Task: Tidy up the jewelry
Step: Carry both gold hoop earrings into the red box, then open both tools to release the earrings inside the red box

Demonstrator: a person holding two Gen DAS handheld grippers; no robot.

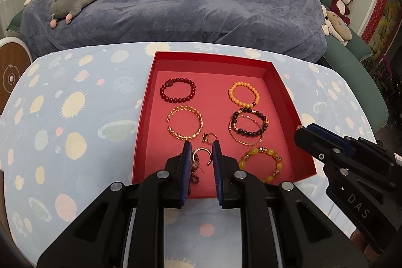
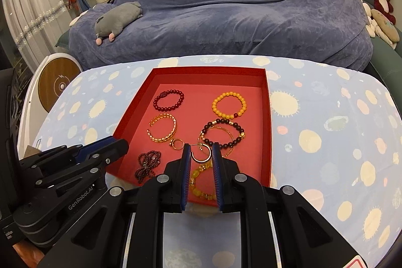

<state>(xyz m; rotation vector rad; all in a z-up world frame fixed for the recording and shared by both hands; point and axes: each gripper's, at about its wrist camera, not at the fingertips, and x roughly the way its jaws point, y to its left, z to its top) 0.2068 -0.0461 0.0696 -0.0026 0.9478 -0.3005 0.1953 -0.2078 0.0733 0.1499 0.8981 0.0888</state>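
Looking down at a shallow red tray [image 1: 213, 59] parked mid-surface, on a pale blue cloth [image 1: 75, 117] dotted with suns and planets. Got all the jewelry already inside it, nothing out on the cloth.

Counting from the far end: found a dark red bead bracelet [image 1: 176, 101] on the left and an orange bead bracelet [image 1: 230, 92] on the right, well apart. Below those, spotted an open gold cuff [image 1: 201, 119] on the left, and on the right a black bead bracelet [image 1: 247, 133] lying across a thin gold bangle [image 1: 245, 142], the two overlapping. Near the middle, noticed a small gold ring [image 1: 209, 137] just beside the cuff, plus a gold hoop earring [image 1: 201, 149] a bit nearer. Down in the near corners: a bunched garnet strand [image 2: 147, 166] on the left, a chunky yellow bracelet [image 1: 270, 151] on the right.

Left hand-held gripper [image 1: 201, 143]: hanging over the near left edge of the tray, jaws parted by a narrow gap, gripping nothing. Same deal for the right hand-held gripper [image 2: 201, 145] over the near right side: slim gap, empty. Only seeing the hoop through the gaps, flat on the tray floor.

Behind it all, can make out a blue blanket [image 1: 188, 4] with a grey plush toy [image 1: 75, 1] flopped on it.
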